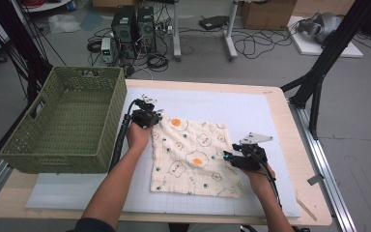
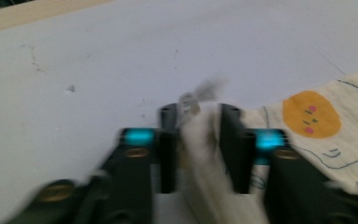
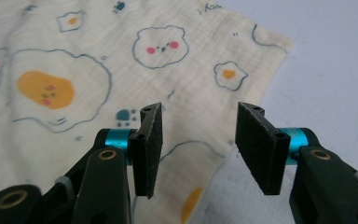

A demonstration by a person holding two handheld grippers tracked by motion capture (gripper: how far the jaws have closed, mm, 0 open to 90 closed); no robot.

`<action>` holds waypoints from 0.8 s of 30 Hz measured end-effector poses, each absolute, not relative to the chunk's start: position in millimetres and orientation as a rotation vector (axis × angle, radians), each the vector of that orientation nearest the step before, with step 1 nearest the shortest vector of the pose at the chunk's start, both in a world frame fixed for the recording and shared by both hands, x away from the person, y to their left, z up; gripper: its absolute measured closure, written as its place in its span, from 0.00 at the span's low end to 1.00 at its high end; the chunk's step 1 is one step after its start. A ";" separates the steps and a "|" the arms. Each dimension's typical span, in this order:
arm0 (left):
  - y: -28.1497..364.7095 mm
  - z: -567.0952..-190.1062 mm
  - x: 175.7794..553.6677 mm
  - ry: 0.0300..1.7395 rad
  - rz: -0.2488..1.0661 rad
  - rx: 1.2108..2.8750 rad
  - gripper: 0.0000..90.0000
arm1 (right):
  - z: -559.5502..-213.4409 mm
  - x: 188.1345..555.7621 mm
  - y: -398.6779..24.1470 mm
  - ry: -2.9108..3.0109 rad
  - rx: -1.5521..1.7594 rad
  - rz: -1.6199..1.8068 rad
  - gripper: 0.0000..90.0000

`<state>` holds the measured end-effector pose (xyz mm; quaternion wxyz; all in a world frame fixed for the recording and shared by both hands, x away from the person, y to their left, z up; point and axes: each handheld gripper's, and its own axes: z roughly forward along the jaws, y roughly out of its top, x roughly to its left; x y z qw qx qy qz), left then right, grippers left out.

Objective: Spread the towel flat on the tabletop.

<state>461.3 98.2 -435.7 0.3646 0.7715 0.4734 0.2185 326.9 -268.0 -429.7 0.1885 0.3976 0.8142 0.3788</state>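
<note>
A cream cloth [image 1: 193, 154] printed with fried eggs and bear faces lies spread flat on the white mat [image 1: 222, 101]. My left gripper [image 1: 152, 115] is at the cloth's far left corner. In the left gripper view that corner [image 2: 200, 140] stands bunched up between the jaws of my left gripper [image 2: 198, 112], which are part-way apart; the picture is blurred. My right gripper [image 1: 228, 157] hovers low over the cloth's right edge. The right gripper view has the jaws of this gripper [image 3: 198, 116] standing open above the cloth [image 3: 74, 70], nothing between them.
A green woven basket [image 1: 113, 116] with nothing in it stands at the table's left, close to my left hand. Bare white mat extends beyond the cloth at the back and right. The wooden table edge [image 1: 290, 145] runs along the right.
</note>
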 end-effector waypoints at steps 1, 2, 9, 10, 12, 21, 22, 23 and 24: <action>98.9 -435.7 460.8 1.213 0.560 1.990 0.59 | -429.1 332.2 -269.1 2.277 1.125 1.061 0.57; 99.3 -436.1 460.6 1.217 0.548 1.993 0.58 | -428.9 338.0 -270.6 2.263 1.138 1.059 0.57; 102.5 -441.6 451.8 1.217 0.467 1.955 0.61 | -432.4 391.3 -270.9 2.208 1.255 1.034 0.60; 104.9 -443.2 451.2 1.228 0.448 1.941 0.61 | -433.4 397.8 -268.5 2.213 1.258 1.027 0.59; 109.4 -445.5 449.7 1.242 0.418 1.925 0.60 | -435.7 408.1 -263.2 2.227 1.261 1.010 0.58; 112.0 -443.0 447.6 1.183 0.420 2.012 0.95 | -447.9 435.2 -265.4 2.226 1.324 1.059 0.97; 111.9 -442.4 447.5 1.173 0.427 2.017 0.95 | -447.4 435.8 -264.8 2.238 1.304 1.044 0.97; 111.1 -441.7 447.4 1.165 0.441 2.015 0.96 | -446.4 437.0 -264.2 2.259 1.259 1.022 0.98; 110.7 -440.7 447.4 1.159 0.454 2.008 0.96 | -445.2 437.2 -262.9 2.254 1.227 0.995 0.98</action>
